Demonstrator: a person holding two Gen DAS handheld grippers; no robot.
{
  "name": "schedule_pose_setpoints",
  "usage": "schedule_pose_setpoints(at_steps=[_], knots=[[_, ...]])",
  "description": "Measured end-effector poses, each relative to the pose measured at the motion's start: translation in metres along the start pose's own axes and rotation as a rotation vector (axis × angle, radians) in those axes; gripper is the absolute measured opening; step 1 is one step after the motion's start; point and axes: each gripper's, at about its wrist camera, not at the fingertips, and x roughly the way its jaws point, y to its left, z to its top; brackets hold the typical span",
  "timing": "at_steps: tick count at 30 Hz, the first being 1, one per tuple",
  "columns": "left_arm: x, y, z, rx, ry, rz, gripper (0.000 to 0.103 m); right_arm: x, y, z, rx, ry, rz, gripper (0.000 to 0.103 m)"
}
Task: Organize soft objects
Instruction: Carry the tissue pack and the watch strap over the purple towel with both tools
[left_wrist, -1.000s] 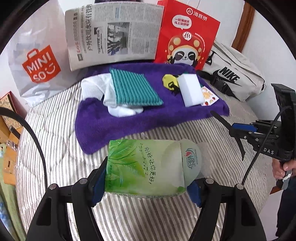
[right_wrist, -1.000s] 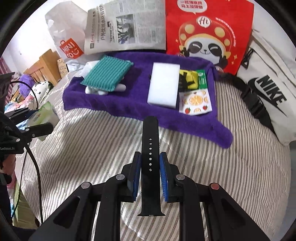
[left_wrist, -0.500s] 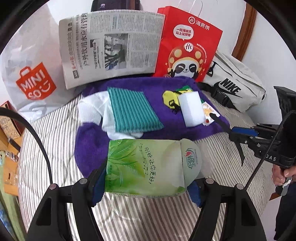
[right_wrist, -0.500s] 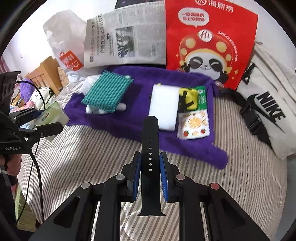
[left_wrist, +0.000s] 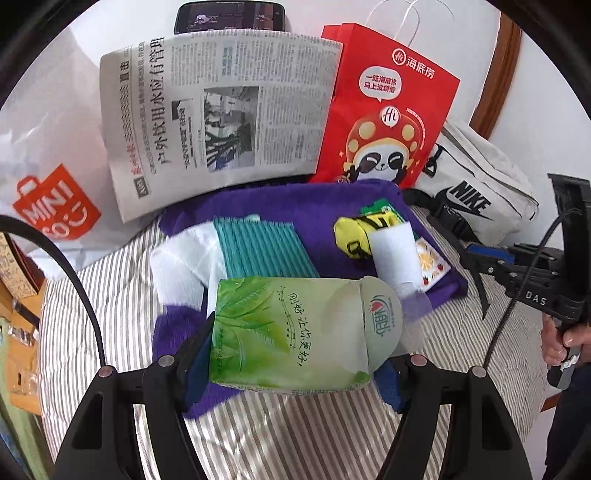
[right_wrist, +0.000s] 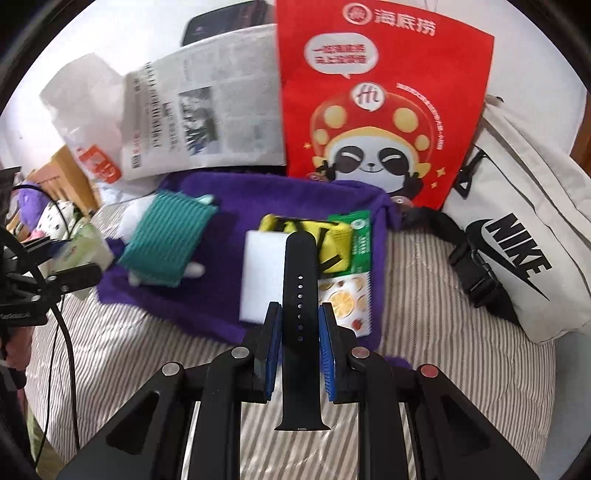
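Note:
My left gripper (left_wrist: 295, 365) is shut on a green tissue pack (left_wrist: 295, 332), held crosswise above the near edge of the purple towel (left_wrist: 314, 206). My right gripper (right_wrist: 299, 332) is shut on a black watch strap (right_wrist: 300, 288) that sticks forward over the towel (right_wrist: 229, 199). On the towel lie a teal striped cloth (left_wrist: 258, 247) over white socks (left_wrist: 177, 266), a white sponge block (right_wrist: 260, 273), a yellow pouch (right_wrist: 332, 240) and a fruit-print packet (right_wrist: 347, 299). The right gripper also shows at the right edge of the left wrist view, and the left one at the left edge of the right wrist view.
A newspaper (left_wrist: 221, 110), a red panda paper bag (left_wrist: 388, 110), a white Miniso bag (left_wrist: 48, 155) and a beige Nike bag (left_wrist: 476, 188) stand along the back of the striped bed (left_wrist: 122, 295). Wooden furniture (right_wrist: 70, 177) and plush toys (right_wrist: 48, 218) lie to the left.
Both grippers have moved forward toward the towel, each keeping its hold. The tissue pack now overlaps the towel's near edge, and the strap tip reaches over the white sponge.

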Motion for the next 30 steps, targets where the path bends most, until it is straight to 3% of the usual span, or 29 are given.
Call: schedule_pose_setpoints(at_steps=[16, 30], knots=[[0.040, 0.006, 0.042, 0.010, 0.008, -0.008, 0.071, 0.058, -0.035, 0.022, 0.100, 0.034, -0.042, 0.020], [0.076, 0.009, 0.052, 0.017, 0.046, -0.016, 0.071, 0.091, -0.038, 0.021, 0.078, 0.068, -0.067, 0.021]])
